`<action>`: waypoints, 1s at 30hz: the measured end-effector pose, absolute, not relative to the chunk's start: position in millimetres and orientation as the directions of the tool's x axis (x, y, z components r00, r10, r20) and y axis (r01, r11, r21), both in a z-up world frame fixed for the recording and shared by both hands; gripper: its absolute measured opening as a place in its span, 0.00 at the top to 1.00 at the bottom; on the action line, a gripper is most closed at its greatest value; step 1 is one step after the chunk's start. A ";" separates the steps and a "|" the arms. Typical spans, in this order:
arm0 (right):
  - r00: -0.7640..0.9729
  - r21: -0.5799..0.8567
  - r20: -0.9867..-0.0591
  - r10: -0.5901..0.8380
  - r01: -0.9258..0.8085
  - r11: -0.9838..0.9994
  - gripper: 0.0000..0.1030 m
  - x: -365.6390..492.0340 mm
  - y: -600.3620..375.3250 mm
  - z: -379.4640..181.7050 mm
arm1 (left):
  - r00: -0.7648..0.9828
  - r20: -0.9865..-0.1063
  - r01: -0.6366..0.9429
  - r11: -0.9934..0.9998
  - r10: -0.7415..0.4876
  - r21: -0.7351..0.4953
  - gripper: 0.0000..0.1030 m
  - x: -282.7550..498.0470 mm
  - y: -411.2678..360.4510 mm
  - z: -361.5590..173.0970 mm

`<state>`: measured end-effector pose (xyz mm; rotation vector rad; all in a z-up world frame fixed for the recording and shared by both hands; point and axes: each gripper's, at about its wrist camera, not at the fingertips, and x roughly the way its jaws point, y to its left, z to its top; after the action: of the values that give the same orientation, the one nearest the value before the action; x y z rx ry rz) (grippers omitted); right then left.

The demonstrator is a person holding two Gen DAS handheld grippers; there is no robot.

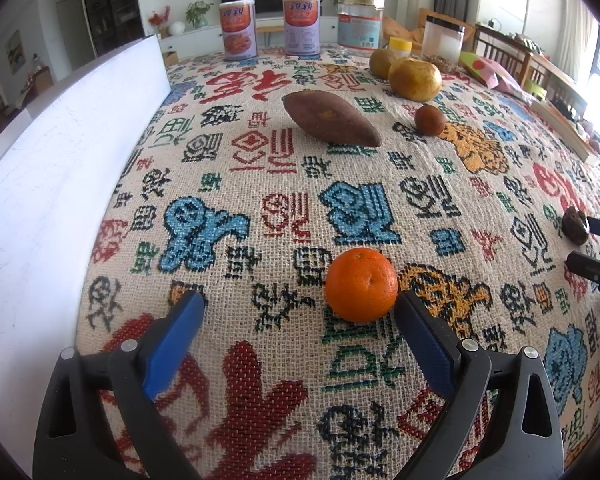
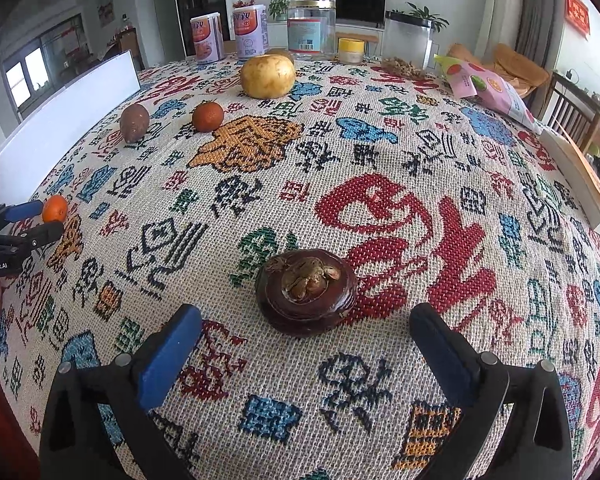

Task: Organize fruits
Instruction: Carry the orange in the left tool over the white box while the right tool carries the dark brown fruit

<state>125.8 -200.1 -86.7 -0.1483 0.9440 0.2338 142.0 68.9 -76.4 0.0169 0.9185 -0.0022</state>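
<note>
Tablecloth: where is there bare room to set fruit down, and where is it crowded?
Free: the wide middle between the sweet potato and the orange, and the cloth right of the water chestnut up to the snack bag. Crowded: the far edge, with cans, jars and yellow pears.

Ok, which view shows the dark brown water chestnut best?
The right wrist view: the water chestnut sits close and central ahead of the open right gripper, its papery top clear. The left wrist view shows it only as a small dark lump at the right edge.
</note>
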 end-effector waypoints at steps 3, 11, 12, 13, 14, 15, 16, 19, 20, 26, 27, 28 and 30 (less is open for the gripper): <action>0.564 -0.024 -0.815 0.133 -0.262 0.965 0.00 125.9 -200.2 -86.7 | 0.607 -0.795 0.010 1.000 0.005 0.013 0.05 141.9 68.5 -76.2; 0.564 -0.023 -0.815 0.134 -0.262 0.965 0.00 126.5 -200.7 -86.9 | 0.606 -0.796 0.015 1.000 -0.013 -0.005 0.06 141.6 69.9 -75.6; 0.564 -0.023 -0.815 0.134 -0.262 0.965 0.00 126.6 -200.7 -86.9 | 0.601 -0.797 0.045 0.998 -0.060 -0.041 0.06 141.0 72.7 -74.4; 0.564 -0.022 -0.815 0.135 -0.262 0.965 0.00 125.7 -200.3 -86.8 | 0.593 -0.791 0.107 0.988 -0.152 -0.109 0.06 138.6 75.8 -71.5; 0.564 -0.022 -0.815 0.134 -0.262 0.965 0.00 125.6 -200.2 -86.8 | 0.587 -0.770 0.161 0.968 -0.252 -0.195 0.06 135.0 81.2 -68.5; 0.564 -0.022 -0.814 0.135 -0.262 0.965 0.00 125.7 -200.2 -86.9 | 0.590 -0.745 0.175 0.950 -0.311 -0.257 0.06 131.0 87.0 -66.4; 0.564 -0.022 -0.814 0.135 -0.262 0.965 0.00 125.7 -200.2 -86.9 | 0.604 -0.734 0.159 0.949 -0.311 -0.271 0.06 128.2 90.2 -64.8; 0.564 -0.017 -0.814 0.139 -0.262 0.965 0.00 125.1 -200.1 -86.6 | 0.629 -0.734 0.134 0.965 -0.258 -0.224 0.08 130.2 83.6 -62.2; 0.564 -0.016 -0.814 0.140 -0.263 0.965 0.00 124.9 -200.0 -86.6 | 0.625 -0.743 0.139 0.971 -0.239 -0.195 0.08 133.2 77.7 -62.0; 0.522 0.126 -0.810 0.267 -0.289 0.949 0.00 125.0 -216.0 -79.0 | 0.605 -0.790 0.123 0.992 -0.099 -0.030 0.71 145.0 52.9 -66.6; 0.498 0.149 -0.821 0.280 -0.288 0.946 0.04 126.7 -219.6 -75.3 | 0.605 -0.790 0.116 0.993 -0.100 -0.037 0.71 143.5 54.1 -65.9; 0.485 0.156 -0.827 0.284 -0.288 0.945 0.14 128.1 -221.3 -71.0 | 0.607 -0.788 0.103 0.993 -0.106 -0.053 0.71 141.1 55.9 -64.6; 0.471 0.147 -0.836 0.281 -0.301 0.942 0.25 132.2 -219.1 -63.3 | 0.603 -0.786 0.084 0.991 -0.137 -0.108 0.72 136.1 61.5 -61.0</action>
<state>132.2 -219.1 -63.3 -0.0217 1.0199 0.3569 136.1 61.5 -61.0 -0.0623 0.9153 -0.1278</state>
